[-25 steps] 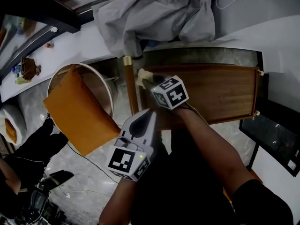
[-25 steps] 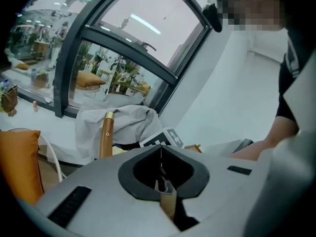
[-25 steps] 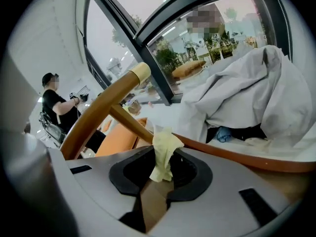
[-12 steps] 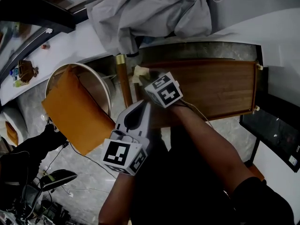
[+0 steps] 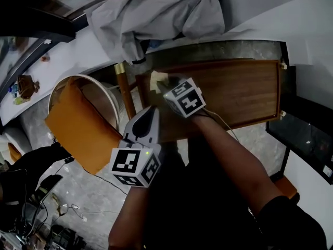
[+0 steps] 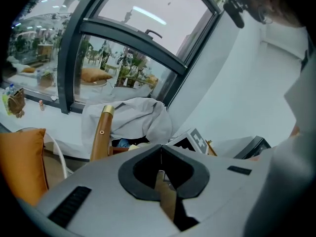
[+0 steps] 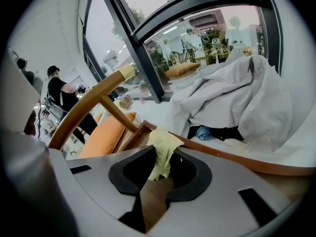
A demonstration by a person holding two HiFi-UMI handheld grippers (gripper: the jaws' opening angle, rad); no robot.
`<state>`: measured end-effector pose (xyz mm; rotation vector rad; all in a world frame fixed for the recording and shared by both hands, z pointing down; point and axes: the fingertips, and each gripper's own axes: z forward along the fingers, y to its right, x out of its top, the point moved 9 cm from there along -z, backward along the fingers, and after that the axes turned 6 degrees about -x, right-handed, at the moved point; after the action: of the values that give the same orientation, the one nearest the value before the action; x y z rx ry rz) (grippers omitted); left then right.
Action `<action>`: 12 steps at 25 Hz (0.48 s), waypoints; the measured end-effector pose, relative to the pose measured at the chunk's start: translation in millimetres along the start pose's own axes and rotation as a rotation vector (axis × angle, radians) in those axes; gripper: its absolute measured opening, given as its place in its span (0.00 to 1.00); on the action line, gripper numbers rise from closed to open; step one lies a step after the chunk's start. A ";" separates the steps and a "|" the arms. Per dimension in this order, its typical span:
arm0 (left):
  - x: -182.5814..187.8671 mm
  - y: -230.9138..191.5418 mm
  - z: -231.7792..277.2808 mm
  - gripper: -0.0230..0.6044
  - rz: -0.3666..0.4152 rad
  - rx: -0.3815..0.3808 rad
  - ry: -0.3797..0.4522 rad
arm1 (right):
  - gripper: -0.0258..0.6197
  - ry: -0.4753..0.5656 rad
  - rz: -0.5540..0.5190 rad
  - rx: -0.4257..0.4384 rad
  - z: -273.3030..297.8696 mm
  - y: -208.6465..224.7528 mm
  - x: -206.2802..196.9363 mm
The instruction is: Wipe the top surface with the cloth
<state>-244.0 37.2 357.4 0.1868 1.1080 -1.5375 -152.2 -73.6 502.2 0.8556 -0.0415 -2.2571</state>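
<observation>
Since a second ago the cloth (image 5: 157,79) has come a little way rightward off the left rim of the bench (image 5: 244,92), drawn by the right hand-held gripper (image 5: 167,89), and the left hand-held gripper (image 5: 150,113) has edged farther in over the near left corner.

The cloth is pale yellow and crumpled. It lies on the dark wooden top at the far left corner, just inside the raised rim. The right hand-held gripper's jaws are closed on it: in the right gripper view a fold of the cloth (image 7: 163,142) rises out between the tips of that hand-held gripper (image 7: 161,154), with the brown wood showing below.

The left hand-held gripper points toward the far side, near the right one but apart from it. In the left gripper view its jaws (image 6: 160,152) meet with nothing between them; only a strip of wood shows through the gap behind the tips. Whether it touches the bench cannot be told.

Left of the bench stands a chair with an orange cushion (image 5: 78,124); its wooden rail (image 5: 125,95) runs just beside the bench's left rim. A heap of grey fabric (image 5: 156,14) lies on the white ledge beyond the far edge.
</observation>
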 end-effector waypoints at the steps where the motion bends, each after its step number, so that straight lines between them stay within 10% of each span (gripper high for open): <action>1: -0.2 1.5 2.3 0.06 0.005 0.005 -0.008 | 0.18 0.001 0.003 -0.005 -2.7 3.8 -2.0; 12: -12.4 21.8 36.2 0.06 -0.012 0.028 -0.086 | 0.18 0.016 0.023 -0.058 -35.6 50.4 -25.8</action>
<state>-205.7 22.4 373.4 0.1326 1.0221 -1.5580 -86.7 -87.6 502.4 0.8380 0.0209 -2.2194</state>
